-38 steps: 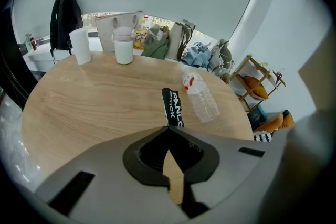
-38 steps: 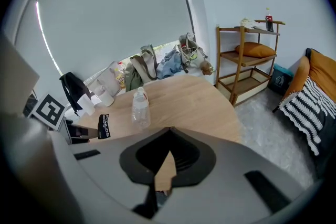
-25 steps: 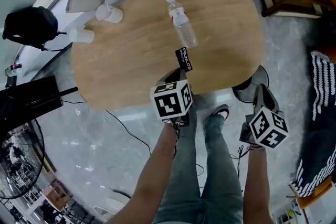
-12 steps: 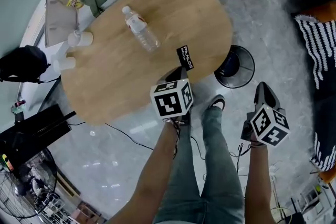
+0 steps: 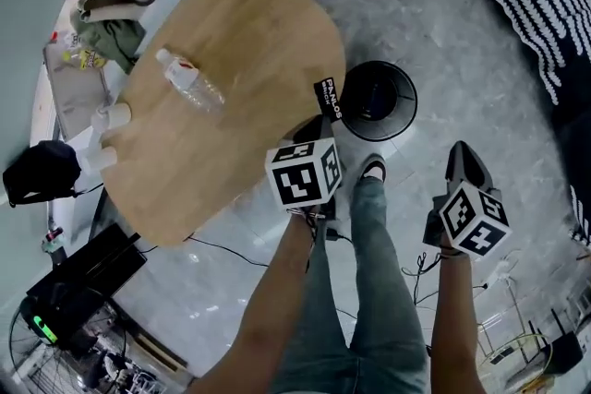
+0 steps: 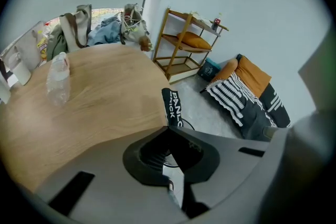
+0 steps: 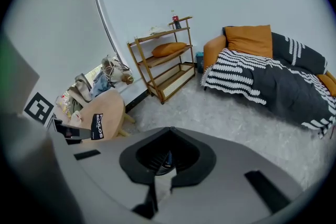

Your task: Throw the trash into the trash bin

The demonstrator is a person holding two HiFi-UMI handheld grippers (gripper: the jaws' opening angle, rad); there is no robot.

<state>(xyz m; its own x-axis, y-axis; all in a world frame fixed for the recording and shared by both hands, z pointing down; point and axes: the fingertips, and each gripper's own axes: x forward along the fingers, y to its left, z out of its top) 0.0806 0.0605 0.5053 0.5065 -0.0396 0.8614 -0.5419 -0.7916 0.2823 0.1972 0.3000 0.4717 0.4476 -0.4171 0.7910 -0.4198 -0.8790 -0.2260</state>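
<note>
The black trash bin (image 5: 411, 106) stands on the floor just beside the rounded end of the wooden table (image 5: 240, 41); its inside looks dark from above, and I cannot tell whether anything lies in it. On the table a clear plastic bottle (image 5: 190, 81) lies on its side, well apart from the bin, and two white cups (image 5: 115, 115) sit near the table's far edge, their contents out of my sight. My left gripper (image 5: 319, 126) is clenched on a black packet with white print (image 5: 328, 99), which sticks up from the tips of the jaws and shows, from above, over the table's edge next to the bin, not yet in it. My right gripper (image 5: 459, 152) has its jaws pressed together with nothing between them. Both of my forearms reach forward from the bottom of the head view, one on each side of my legs, and both grippers tilt forward and down, the left by the table edge, the right over bare floor beyond the bin.
</note>
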